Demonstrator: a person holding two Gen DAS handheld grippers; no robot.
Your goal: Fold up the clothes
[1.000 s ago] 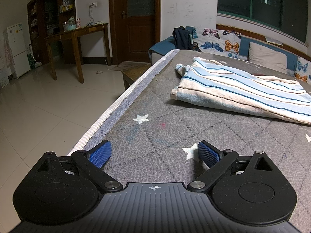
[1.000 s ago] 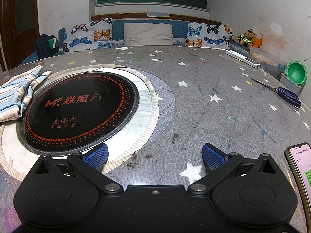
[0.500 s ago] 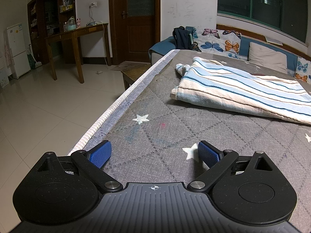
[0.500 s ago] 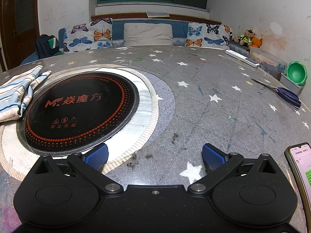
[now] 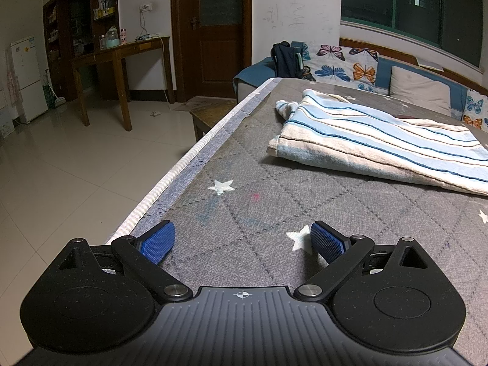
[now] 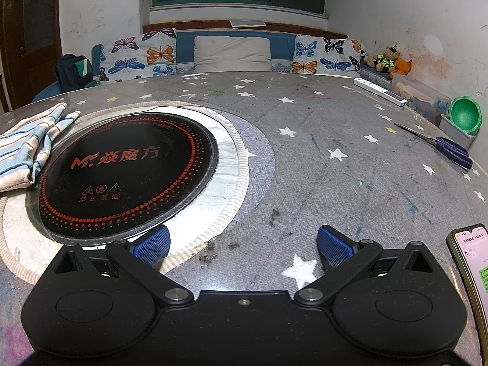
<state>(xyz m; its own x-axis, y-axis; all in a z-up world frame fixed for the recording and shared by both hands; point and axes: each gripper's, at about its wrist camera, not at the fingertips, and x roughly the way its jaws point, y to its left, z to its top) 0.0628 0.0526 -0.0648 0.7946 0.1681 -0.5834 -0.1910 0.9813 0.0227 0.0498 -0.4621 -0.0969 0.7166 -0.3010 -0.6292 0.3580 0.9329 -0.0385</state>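
The left gripper (image 5: 242, 238) sits low over the near edge of the table (image 5: 305, 189), its blue fingers (image 5: 157, 241) spread wide apart with nothing between them, only the grey quilted cover with white stars. Ahead of it and to the right lies the striped garment (image 5: 381, 143), folded into a flat bundle of cream, pale blue and dark blue stripes, well apart from the fingers. A bunched end of it points toward the far side of the table. Beyond the table's left edge is a tiled floor (image 5: 76, 158), with a wooden desk (image 5: 122, 61) and a brown door (image 5: 213, 30) by the far wall.

The right gripper (image 6: 244, 244) also rests low over the table (image 6: 335, 183), fingers (image 6: 335, 245) wide apart and holding nothing. Its left finger is over the pale rim around a round black cooktop (image 6: 128, 177) set into the table. The striped garment (image 6: 27, 146) shows at the far left in this view, its edge lying over that pale rim and touching or just overlapping the black disc; the angle makes it hard to say which. A phone (image 6: 471, 268) with a lit screen lies at the right edge, just beside the gripper body. Farther off on the right are scissors (image 6: 442, 146) and a green bowl (image 6: 465, 117), and a sofa (image 6: 231, 48) with butterfly cushions stands behind the table
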